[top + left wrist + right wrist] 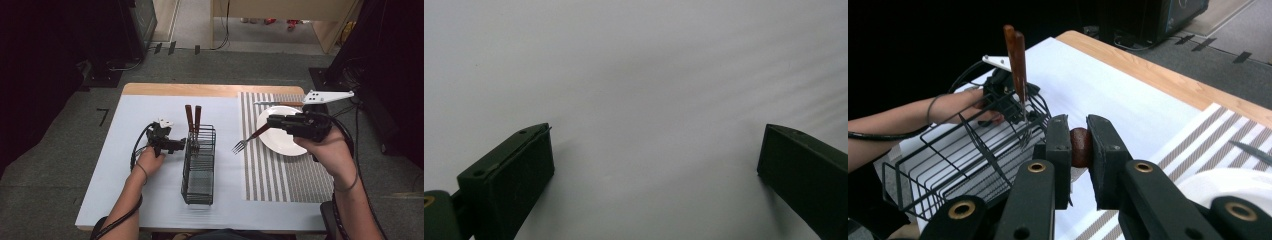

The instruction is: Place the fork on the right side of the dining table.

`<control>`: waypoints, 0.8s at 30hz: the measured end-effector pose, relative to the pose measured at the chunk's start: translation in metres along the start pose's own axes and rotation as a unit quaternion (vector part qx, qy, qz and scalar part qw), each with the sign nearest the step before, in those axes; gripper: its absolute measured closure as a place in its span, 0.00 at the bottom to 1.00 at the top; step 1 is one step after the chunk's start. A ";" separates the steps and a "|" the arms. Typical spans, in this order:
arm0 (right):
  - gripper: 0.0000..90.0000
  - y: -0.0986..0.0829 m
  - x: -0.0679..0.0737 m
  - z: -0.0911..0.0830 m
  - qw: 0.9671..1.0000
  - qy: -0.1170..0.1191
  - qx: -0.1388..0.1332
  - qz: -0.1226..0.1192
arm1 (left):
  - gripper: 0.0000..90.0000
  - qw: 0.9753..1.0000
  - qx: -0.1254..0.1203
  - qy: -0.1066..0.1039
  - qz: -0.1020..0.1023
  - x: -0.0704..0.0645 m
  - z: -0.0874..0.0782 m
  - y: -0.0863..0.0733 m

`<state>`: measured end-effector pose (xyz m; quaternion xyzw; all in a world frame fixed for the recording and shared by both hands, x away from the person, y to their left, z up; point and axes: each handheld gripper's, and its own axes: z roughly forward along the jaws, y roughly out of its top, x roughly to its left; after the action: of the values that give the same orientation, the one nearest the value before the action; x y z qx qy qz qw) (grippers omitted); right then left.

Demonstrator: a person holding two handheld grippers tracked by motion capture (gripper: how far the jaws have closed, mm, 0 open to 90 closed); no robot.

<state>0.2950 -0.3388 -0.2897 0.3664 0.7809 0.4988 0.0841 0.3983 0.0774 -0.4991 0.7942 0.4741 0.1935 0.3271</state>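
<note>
The high view takes in the whole table: a white sheet (150, 110) on the left, a striped placemat (280, 175) on the right, a black wire caddy (199, 165) between the two hands, and a white plate (280, 142) on the placemat. The right gripper (272, 122) holds a fork (248, 138) by its brown handle above the plate's left edge. The fork's long axis runs from upper right to lower left, tines low and pointing toward the caddy, handle end up in the jaws. The tines hang over the placemat's left stripes, near the caddy but apart from it.

The right gripper view adds the grip itself: the two black jaws are closed on the rounded brown handle end (1081, 146), which sits squarely between them. It also shows the caddy's (973, 150) wire walls up close and the left hand (963, 105) beyond it.

The left gripper view shows the left gripper (654, 160) with its jaws spread wide apart and nothing between them, over the plain white sheet. In the high view it sits just left of the caddy.

Counted: one fork in the jaws, two brown-handled utensils (193, 120) standing upright in the caddy's far end, one knife (277, 103) lying beyond the plate, one plate, one caddy.
</note>
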 end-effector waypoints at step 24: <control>0.90 -0.047 -0.016 -0.014 0.997 -0.055 0.035 0.041 | 0.02 1.000 0.000 0.000 0.000 0.000 0.000 0.000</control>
<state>0.2763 -0.3700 -0.3263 0.4278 0.7767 0.4528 0.0937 0.3983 0.0774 -0.4991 0.7943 0.4740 0.1937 0.3271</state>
